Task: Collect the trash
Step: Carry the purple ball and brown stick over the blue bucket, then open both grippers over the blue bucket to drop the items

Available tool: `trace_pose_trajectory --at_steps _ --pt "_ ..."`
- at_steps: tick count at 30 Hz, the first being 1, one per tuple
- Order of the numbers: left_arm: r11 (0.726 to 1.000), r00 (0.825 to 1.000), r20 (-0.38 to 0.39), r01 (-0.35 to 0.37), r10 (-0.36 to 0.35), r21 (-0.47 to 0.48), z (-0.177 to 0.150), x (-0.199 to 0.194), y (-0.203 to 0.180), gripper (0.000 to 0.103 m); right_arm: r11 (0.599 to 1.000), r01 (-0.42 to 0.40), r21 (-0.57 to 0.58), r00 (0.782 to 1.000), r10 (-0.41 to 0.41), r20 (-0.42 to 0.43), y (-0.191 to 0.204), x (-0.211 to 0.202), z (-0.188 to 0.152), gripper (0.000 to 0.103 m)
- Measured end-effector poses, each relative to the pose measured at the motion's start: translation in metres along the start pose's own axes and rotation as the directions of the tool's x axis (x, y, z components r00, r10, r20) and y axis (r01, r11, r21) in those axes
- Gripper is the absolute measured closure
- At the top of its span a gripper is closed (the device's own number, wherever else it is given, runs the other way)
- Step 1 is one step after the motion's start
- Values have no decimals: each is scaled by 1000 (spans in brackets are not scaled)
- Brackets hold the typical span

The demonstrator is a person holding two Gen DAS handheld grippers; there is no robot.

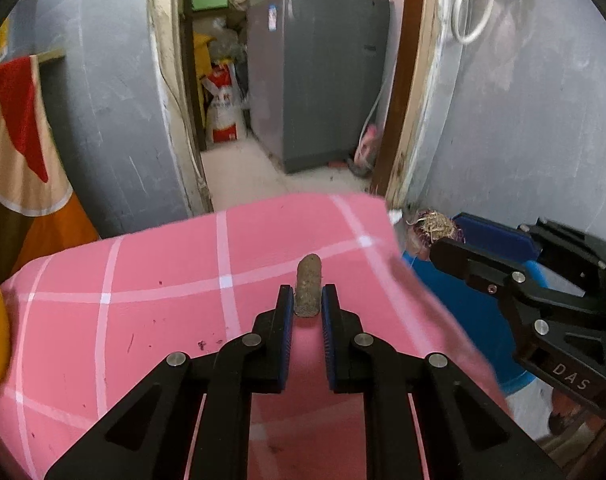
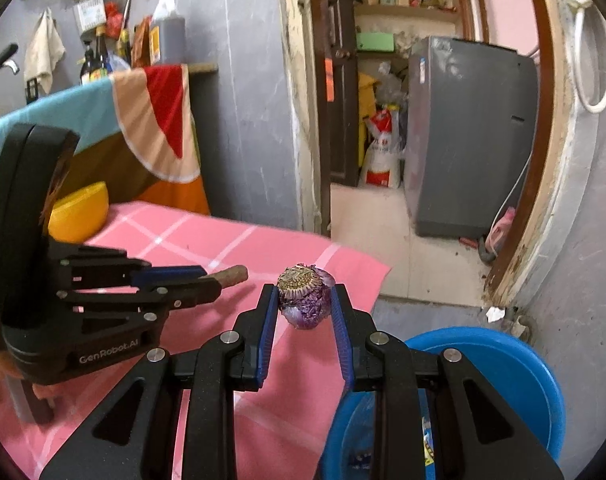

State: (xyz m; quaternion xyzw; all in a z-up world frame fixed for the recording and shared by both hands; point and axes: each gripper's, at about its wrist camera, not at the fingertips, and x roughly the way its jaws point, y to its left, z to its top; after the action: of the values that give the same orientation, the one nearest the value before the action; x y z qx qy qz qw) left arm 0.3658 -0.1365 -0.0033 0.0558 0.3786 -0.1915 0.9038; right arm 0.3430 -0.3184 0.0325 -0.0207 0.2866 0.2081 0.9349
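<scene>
Left gripper (image 1: 307, 300) narrowed on a brown stub (image 1: 307, 286), perhaps touching; right gripper (image 2: 305, 304) clamped around a purple onion end (image 2: 305, 300)

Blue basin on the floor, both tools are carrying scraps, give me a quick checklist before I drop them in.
1. Right tool shut on onion scrap: ok.
2. Left tool shut on brown stick: ok.
3. Blue basin open and in view: ok.
4. Onion scrap over the basin: not ok, over the pink tablecloth.
5. Stick over the basin: not ok, over the cloth.
6. Room in basin: cannot tell.
</scene>
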Motion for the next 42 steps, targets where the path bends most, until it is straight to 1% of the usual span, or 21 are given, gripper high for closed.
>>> trace_pose_trajectory --at_steps 5,10,14,18,21,24,29,36,40,42 --pt "1000 996 89 5 -3 -26 10 -19 -13 92 1000 18 20 996 -20 88 -6 -21 4 78" --pt "999 985 175 13 -4 -47 16 -36 -24 92 998 50 41 979 -58 197 -14 -48 4 78" --pt "998 970 241 26 -11 -59 22 -48 -34 92 995 83 58 955 -96 279 -21 -70 3 78" --pt "997 949 313 46 -23 -66 29 -59 -45 92 989 122 83 923 -144 358 -29 -90 2 78" --pt "996 935 354 55 -28 -65 33 -66 -54 92 985 139 101 904 -168 394 -34 -100 0 78" --pt "996 923 383 66 -39 -59 36 -71 -63 92 980 165 112 888 -197 415 -40 -110 -2 78" --pt "995 911 407 92 -64 -49 39 -71 -79 92 971 197 134 873 -236 426 -52 -121 -11 78" --pt "991 910 400 130 -112 -18 36 -64 -110 92 956 236 173 863 -288 414 -72 -135 -24 78" --pt "989 911 390 147 -134 -2 37 -58 -126 92 950 250 189 863 -307 401 -82 -140 -31 78" --pt "988 915 376 155 -147 9 38 -54 -134 92 946 256 200 867 -316 386 -88 -141 -34 78"
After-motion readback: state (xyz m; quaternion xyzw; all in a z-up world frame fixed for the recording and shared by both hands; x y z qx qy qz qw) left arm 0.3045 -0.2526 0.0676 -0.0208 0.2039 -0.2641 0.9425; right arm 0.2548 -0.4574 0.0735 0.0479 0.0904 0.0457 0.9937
